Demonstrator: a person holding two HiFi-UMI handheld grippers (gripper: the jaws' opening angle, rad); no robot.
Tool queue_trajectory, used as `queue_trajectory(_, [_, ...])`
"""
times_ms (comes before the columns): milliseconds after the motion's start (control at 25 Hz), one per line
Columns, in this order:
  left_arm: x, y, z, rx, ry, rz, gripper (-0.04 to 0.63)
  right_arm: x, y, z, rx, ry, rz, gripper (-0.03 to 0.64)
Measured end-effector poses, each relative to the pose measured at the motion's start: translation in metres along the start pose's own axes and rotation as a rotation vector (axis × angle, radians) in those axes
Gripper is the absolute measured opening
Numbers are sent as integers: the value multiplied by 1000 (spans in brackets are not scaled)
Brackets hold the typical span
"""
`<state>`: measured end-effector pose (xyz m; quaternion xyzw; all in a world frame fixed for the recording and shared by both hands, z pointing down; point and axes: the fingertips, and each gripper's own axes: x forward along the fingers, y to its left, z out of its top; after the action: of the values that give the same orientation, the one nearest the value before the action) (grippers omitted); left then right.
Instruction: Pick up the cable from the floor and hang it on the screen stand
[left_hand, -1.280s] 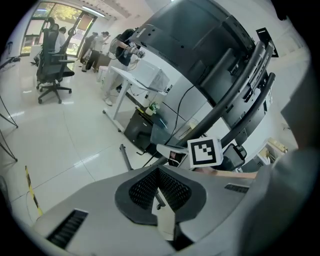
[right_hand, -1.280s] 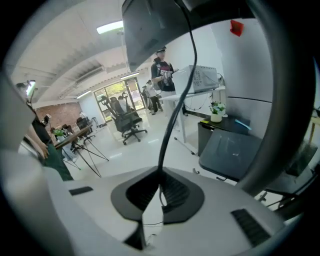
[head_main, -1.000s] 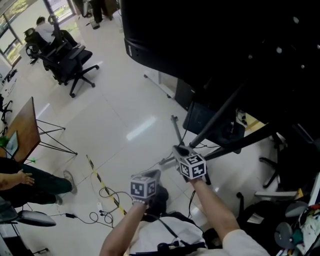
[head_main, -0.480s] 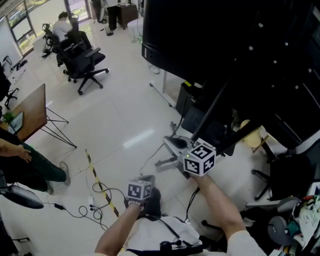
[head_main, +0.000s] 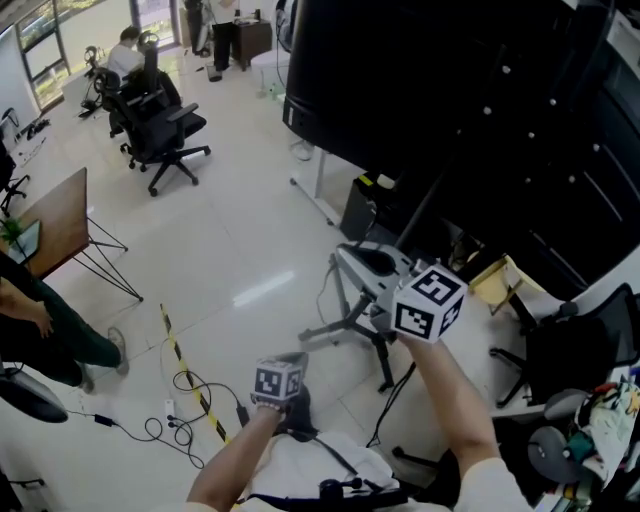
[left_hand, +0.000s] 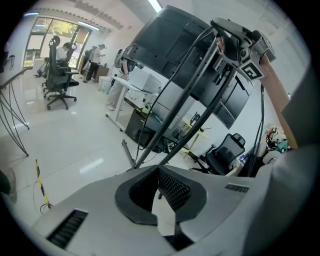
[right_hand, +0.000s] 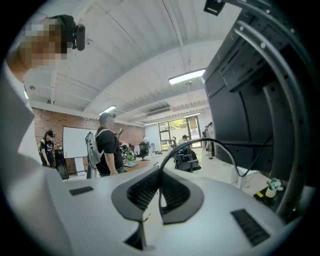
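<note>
Looping from right tool (right_hand: 160, 176), thin dark cable (right_hand: 205, 139)

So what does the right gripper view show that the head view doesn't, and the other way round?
Only the right gripper view: a thin black cable pinched in the right tongs and arcing upward, a ceiling light, a whiteboard on a brick wall, and a standing person with a backpack.
Only the head view: the left tongs, shut on nothing, striped tape on the floor, and a wooden table.
Both: the right tongs and the big black screen.
</note>
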<state>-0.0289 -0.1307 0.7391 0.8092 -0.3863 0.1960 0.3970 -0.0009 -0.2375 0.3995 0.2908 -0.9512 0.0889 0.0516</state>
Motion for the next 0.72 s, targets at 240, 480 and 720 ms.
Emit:
queue_trajectory(240, [33,-18,10,83,39,-19,10,-28,-10,53,-129,-27,-51,18])
queue_trajectory(480, [71,-19,29,175,49,59,137,-64,-30,120,-135,-185,-69,18])
queue_trajectory(720, [65,26,53,150,9,191,152,-78,-25,179,-190,-318,-27,20])
